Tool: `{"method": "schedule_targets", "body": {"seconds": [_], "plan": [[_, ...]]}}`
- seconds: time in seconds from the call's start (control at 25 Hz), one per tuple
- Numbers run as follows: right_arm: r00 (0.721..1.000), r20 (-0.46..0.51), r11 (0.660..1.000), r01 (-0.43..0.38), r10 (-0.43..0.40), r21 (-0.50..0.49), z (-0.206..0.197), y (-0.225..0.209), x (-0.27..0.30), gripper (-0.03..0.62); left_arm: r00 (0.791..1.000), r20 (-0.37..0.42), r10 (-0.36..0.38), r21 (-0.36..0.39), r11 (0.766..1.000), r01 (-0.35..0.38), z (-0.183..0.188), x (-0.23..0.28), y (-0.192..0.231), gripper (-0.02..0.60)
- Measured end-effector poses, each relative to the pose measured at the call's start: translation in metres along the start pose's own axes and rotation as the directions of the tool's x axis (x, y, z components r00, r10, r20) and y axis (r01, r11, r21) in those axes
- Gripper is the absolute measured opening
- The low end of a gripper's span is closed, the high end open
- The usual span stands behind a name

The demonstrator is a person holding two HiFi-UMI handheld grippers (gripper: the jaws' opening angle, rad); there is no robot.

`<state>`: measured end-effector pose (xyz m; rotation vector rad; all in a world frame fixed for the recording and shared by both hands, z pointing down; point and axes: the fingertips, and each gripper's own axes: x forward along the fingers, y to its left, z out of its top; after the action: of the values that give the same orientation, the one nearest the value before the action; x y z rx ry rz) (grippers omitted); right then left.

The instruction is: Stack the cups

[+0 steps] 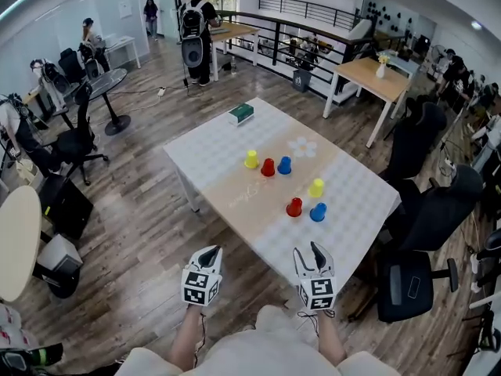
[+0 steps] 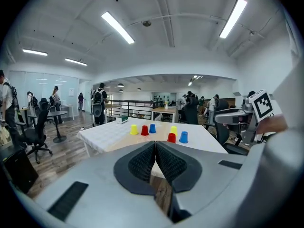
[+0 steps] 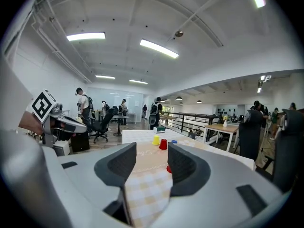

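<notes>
Left gripper [image 2: 155,144] pressed together, right gripper [image 3: 152,156] spread, empty | we should square up on small red plastic cup [image 1: 294,207] at 12 o'clock.

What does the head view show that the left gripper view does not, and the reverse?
Only the head view: the left tool and right tool from above, held short of the table, and the person's legs. Only the left gripper view: the left tool's jaws close up, shut on nothing. Both: six cups on the table, two each of yellow, red and blue.
</notes>
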<state>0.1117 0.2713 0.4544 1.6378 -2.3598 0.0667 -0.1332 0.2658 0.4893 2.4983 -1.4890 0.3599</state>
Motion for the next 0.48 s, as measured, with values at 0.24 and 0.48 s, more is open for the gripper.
{"method": "schedule_targets", "body": {"seconds": [0.24, 0.48], "plan": [[1.0, -0.008, 1.0, 0.002, -0.002, -0.008, -0.001, -0.013, 0.026, 0.193, 1.0, -0.004, -0.012, 0.002, 1.0, 0.012, 0.003, 0.028, 0.007, 0.014], [1.0, 0.001, 1.0, -0.007, 0.007, -0.003, 0.008, -0.025, 0.069, 0.193, 1.0, -0.01, -0.005, 0.008, 1.0, 0.005, 0.014, 0.061, 0.03, 0.014]]}}
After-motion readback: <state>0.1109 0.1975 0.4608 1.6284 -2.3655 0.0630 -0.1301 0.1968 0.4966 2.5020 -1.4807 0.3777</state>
